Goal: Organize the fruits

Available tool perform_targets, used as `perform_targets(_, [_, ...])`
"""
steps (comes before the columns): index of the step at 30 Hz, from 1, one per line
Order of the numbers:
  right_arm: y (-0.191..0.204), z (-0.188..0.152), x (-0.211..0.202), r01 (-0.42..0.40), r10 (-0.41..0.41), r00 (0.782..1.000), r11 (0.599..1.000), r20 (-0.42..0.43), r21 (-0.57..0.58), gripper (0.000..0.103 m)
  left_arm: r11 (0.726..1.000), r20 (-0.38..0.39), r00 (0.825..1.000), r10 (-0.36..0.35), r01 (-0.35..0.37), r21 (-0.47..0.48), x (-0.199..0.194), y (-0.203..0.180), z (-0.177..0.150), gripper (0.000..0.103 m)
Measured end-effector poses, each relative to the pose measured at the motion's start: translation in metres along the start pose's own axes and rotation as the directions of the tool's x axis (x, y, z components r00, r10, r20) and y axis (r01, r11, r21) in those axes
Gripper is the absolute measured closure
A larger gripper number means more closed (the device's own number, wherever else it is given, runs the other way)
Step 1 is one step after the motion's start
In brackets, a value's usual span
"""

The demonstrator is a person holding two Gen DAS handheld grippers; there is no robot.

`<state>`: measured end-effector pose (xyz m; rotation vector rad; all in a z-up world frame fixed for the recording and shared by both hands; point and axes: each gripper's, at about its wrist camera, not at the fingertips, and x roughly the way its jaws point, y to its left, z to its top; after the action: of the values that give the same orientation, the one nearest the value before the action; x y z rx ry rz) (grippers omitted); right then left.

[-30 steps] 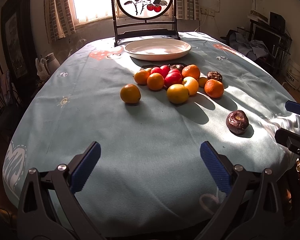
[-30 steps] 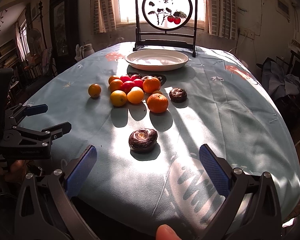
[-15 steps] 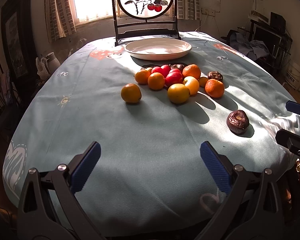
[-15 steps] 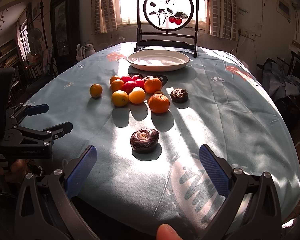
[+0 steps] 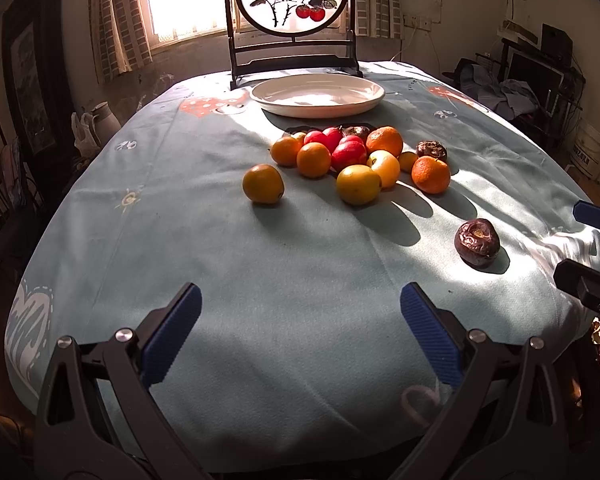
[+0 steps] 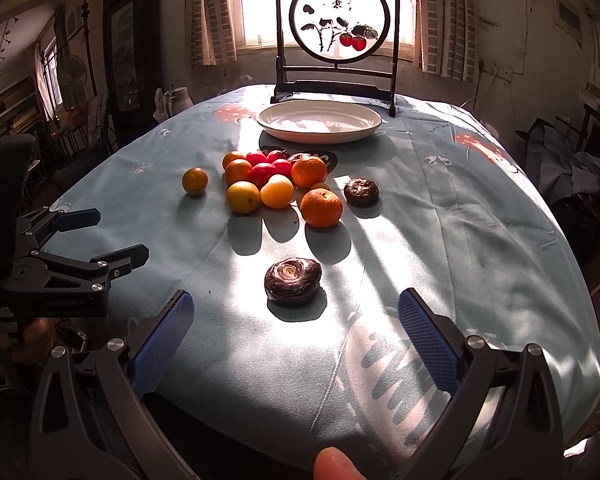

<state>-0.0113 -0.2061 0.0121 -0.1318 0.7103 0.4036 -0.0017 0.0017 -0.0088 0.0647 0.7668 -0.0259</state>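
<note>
A pile of oranges, yellow and red fruits (image 5: 352, 156) lies mid-table, also in the right wrist view (image 6: 276, 184). One orange (image 5: 263, 184) sits apart to the left. A dark wrinkled fruit (image 6: 293, 281) lies near the front edge, just ahead of my right gripper (image 6: 294, 330), which is open and empty. It also shows in the left wrist view (image 5: 477, 242). Another dark fruit (image 6: 361, 191) sits right of the pile. My left gripper (image 5: 300, 324) is open and empty over bare cloth. An empty white plate (image 5: 318, 94) stands at the back.
A framed round painted screen (image 6: 336, 32) stands behind the plate. The table (image 5: 180, 240) has a light blue cloth and rounded edges. Furniture and clutter surround the table on both sides.
Both grippers have crept slightly forward toward the fruit. The fruits have not moved.
</note>
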Motion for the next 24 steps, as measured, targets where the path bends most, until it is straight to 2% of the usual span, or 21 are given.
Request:
perform_targets(15, [0.0, 0.002, 0.001, -0.006, 0.006, 1.0, 1.0, -0.009, 0.008, 0.001, 1.0, -0.013, 1.0, -0.003, 0.003, -0.001, 0.004, 0.0, -0.002, 0.002])
perform_targets(19, [0.003, 0.003, 0.002, -0.011, 0.011, 1.0, 1.0, 0.016, -0.002, 0.001, 1.0, -0.003, 1.0, -0.006, 0.006, -0.017, 0.006, 0.006, -0.003, 0.002])
perform_targets(24, [0.006, 0.008, 0.026, -0.013, 0.014, 0.999, 1.0, 0.039, -0.008, 0.001, 0.998, -0.022, 1.0, -0.016, 0.014, -0.059, 0.016, 0.023, -0.004, 0.002])
